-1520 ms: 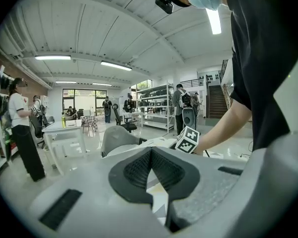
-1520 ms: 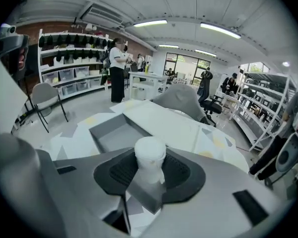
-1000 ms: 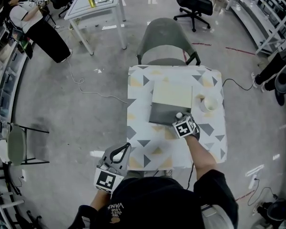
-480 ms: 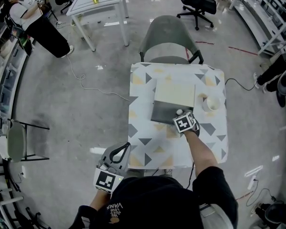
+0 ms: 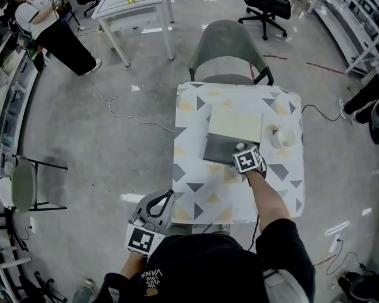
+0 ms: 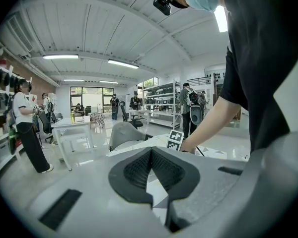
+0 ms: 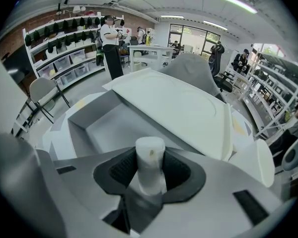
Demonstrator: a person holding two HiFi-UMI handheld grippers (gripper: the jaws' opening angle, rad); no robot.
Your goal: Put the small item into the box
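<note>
While R tongs (image 7: 150, 172) clamp small item (image 7: 150, 155) over box's (image 7: 109, 128) near edge, L tongs (image 6: 150, 162) sit shut, empty.

Left tool (image 5: 167, 195) closed, right tool (image 5: 239, 148) laden.

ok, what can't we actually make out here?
- white cylinder: lower end hidden inside the right gripper in the right gripper view; head view shows only its tip past the marker cube.
- gray box: far part covered by its cream lid, both views.
- round white object by the box: too small in head view to identify.
</note>
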